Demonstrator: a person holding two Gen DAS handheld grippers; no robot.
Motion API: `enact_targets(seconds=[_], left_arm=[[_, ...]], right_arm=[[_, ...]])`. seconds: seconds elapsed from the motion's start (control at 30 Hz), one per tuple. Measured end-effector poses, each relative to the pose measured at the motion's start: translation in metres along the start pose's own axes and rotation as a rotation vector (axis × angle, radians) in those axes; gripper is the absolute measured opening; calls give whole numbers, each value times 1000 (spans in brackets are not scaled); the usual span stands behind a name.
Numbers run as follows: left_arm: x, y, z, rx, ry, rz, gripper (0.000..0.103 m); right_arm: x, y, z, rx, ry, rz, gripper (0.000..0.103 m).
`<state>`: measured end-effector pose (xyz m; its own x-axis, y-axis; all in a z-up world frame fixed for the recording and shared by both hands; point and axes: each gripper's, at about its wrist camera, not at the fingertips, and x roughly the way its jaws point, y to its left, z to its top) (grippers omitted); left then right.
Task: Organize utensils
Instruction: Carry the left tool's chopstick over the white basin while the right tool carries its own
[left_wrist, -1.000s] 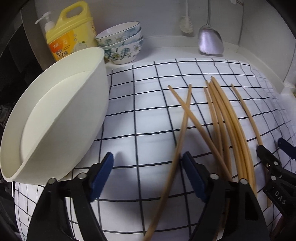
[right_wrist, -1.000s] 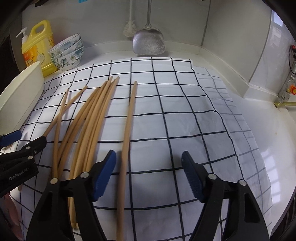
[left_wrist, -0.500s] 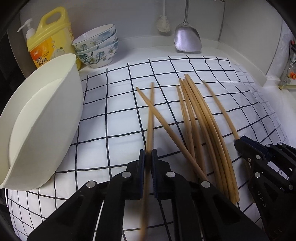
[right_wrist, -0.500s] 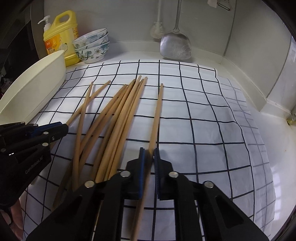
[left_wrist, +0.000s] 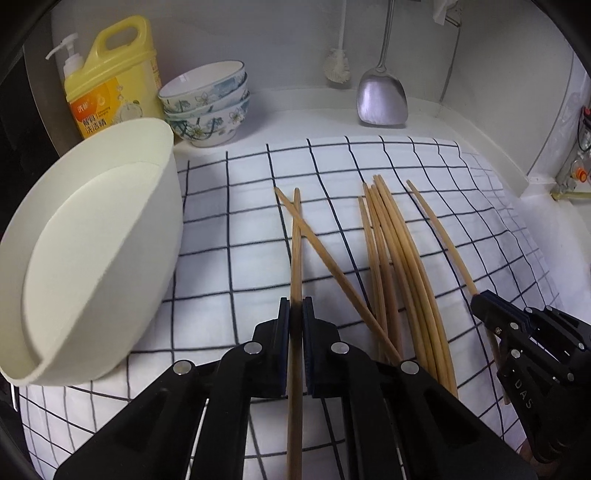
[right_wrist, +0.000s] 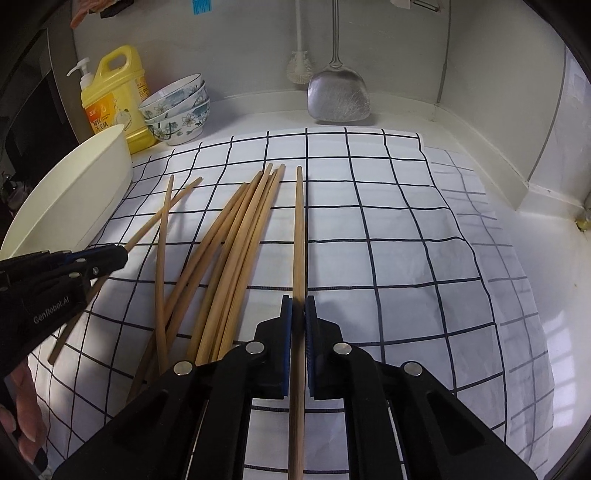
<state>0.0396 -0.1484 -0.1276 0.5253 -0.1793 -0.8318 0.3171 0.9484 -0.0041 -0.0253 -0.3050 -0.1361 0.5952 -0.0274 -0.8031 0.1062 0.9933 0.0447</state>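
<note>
Several wooden chopsticks (left_wrist: 399, 258) lie on a white checked cloth (left_wrist: 240, 229). My left gripper (left_wrist: 295, 314) is shut on one chopstick (left_wrist: 296, 243), the leftmost one, which crosses another. My right gripper (right_wrist: 298, 310) is shut on the rightmost chopstick (right_wrist: 299, 229), apart from the bundle (right_wrist: 243, 229). Each gripper shows in the other's view: the right gripper (left_wrist: 480, 301) at the right edge, the left gripper (right_wrist: 123, 253) at the left edge. A cream oval holder (left_wrist: 155, 221) leans at the cloth's left side.
At the back left stand a yellow detergent bottle (left_wrist: 110, 77) and stacked floral bowls (left_wrist: 207, 107). A metal spatula (left_wrist: 382, 96) and a brush (left_wrist: 336, 66) hang on the back wall. A raised ledge (right_wrist: 532, 184) borders the right side.
Both grippers were open a second ago; each closed on a chopstick. Both views have pulled back and risen a little since half a second ago.
</note>
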Motion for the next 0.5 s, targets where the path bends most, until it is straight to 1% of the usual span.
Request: enact_targets(seconds=[0.07,0.2,0.37,0.5], left_arm=[[-3,4,5,-5,-3,16,7],[-11,11,13,-22,-14,24,7],[-30,10,18,-38,-36,12,7],[-52,9,20,-65,-55,-2,7]], right_arm=[[-2,-1,2,2,-2,0,7],[-6,-3,6,27,-7,19,7],[-17,-4,13,43,-16,36,7],[-32,2,21,30,-31,57,7]])
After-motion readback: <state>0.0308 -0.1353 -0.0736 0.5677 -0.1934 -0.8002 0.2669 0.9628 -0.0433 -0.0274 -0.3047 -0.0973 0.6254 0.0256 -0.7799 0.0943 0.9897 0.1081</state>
